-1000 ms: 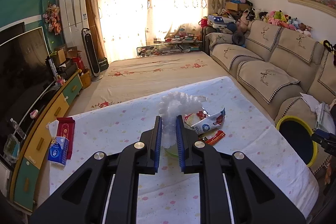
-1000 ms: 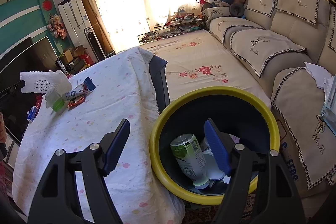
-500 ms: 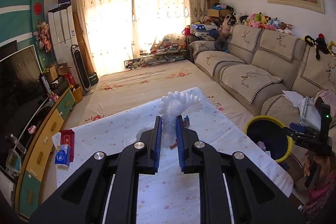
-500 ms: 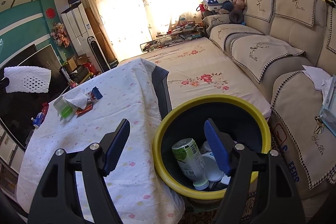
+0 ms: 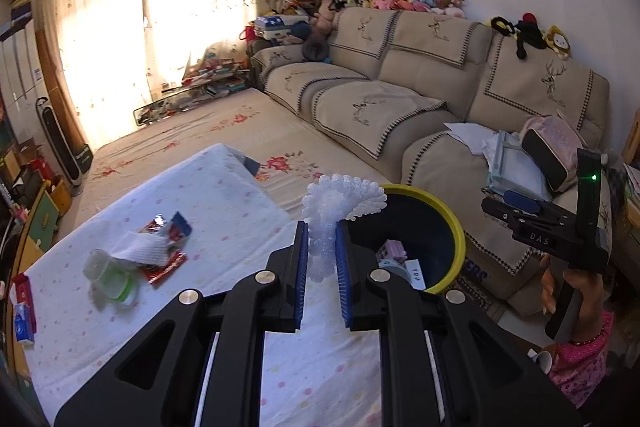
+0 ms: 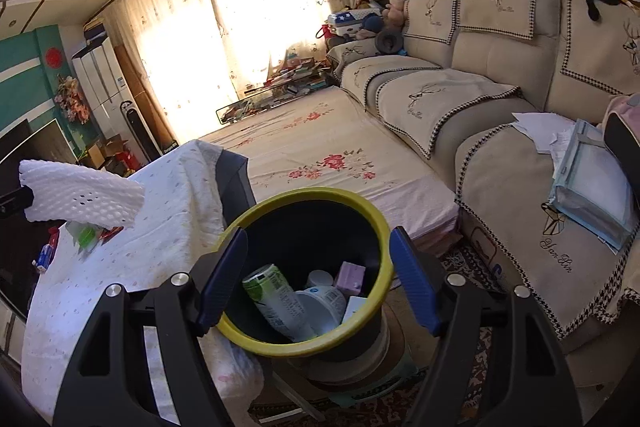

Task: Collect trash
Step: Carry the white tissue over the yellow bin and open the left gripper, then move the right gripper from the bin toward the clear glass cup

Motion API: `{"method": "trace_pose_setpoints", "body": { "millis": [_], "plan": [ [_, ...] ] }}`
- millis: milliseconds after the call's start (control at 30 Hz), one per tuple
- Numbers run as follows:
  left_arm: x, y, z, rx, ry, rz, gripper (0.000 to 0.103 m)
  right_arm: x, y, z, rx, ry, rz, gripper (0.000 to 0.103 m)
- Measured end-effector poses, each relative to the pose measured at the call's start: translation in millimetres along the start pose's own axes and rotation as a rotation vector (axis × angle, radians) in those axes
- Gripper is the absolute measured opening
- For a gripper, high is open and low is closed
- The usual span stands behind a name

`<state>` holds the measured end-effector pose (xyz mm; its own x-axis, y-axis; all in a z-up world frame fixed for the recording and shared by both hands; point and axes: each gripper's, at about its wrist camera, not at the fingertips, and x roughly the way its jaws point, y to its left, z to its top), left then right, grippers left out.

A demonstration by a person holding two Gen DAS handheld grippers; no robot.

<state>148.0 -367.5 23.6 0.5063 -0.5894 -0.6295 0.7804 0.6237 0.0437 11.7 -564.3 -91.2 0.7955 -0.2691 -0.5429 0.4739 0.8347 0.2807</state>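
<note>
With the left gripper point(image 5: 322, 259) clenched on the white foam net point(image 5: 340, 199), carry it toward two o'clock over the yellow-rimmed bin point(image 5: 456, 227) — then release (the right gripper point(image 6: 318, 279) gapes empty above that bin) — clear of the rim.

The black right gripper point(image 5: 516, 203) body reads "DAS". The beige embroidered sofa cover point(image 6: 532, 227) carries the script "Yan Lin".

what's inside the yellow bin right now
In the bin: a green-and-white can, a white tub, a lilac box, a white lid and white card. Anything beneath them is hidden.
</note>
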Motion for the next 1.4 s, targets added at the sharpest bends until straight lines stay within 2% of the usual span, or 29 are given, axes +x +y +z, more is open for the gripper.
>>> {"method": "trace_pose_setpoints", "body": {
  "millis": [167, 400, 467, 533, 600, 667, 800, 933, 1067, 1133, 1267, 1400],
  "plan": [
    [59, -44, 12, 0.051, 0.072, -0.048, 0.014, -6, -33, -2, 0.040, -0.010, -0.025, 0.069],
    [137, -76, 25, 0.087, 0.155, -0.068, 0.016, -14, -75, -6, 0.103, -0.021, -0.056, 0.070],
    [156, -79, 26, 0.088, 0.174, -0.057, 0.021, -15, -85, -7, 0.121, -0.021, -0.060, 0.070],
    [171, -85, 26, 0.092, 0.185, -0.050, 0.040, -15, -91, -9, 0.130, -0.021, -0.063, 0.070],
    [179, -87, 25, 0.091, 0.183, -0.040, 0.047, -13, -95, -10, 0.136, -0.017, -0.066, 0.070],
    [180, -87, 24, 0.080, 0.182, -0.042, 0.049, -11, -98, -11, 0.142, -0.010, -0.066, 0.069],
    [158, -71, 20, 0.049, 0.144, -0.022, 0.055, -6, -91, -13, 0.141, 0.002, -0.059, 0.070],
    [122, -49, 13, -0.015, 0.091, -0.007, 0.056, -2, -75, -13, 0.116, 0.014, -0.039, 0.070],
    [69, -20, -3, -0.106, 0.028, 0.009, 0.058, 1, -56, -12, 0.083, 0.022, -0.017, 0.070],
    [40, -5, -15, -0.156, -0.014, 0.025, 0.061, 2, -44, -11, 0.062, 0.026, -0.003, 0.070],
    [-21, 32, -51, -0.267, -0.100, 0.093, 0.063, 5, -14, -9, 0.013, 0.039, 0.040, 0.070],
    [-74, 68, -94, -0.371, -0.138, 0.208, 0.067, 10, 28, -9, -0.057, 0.060, 0.111, 0.070]
  ]
}}
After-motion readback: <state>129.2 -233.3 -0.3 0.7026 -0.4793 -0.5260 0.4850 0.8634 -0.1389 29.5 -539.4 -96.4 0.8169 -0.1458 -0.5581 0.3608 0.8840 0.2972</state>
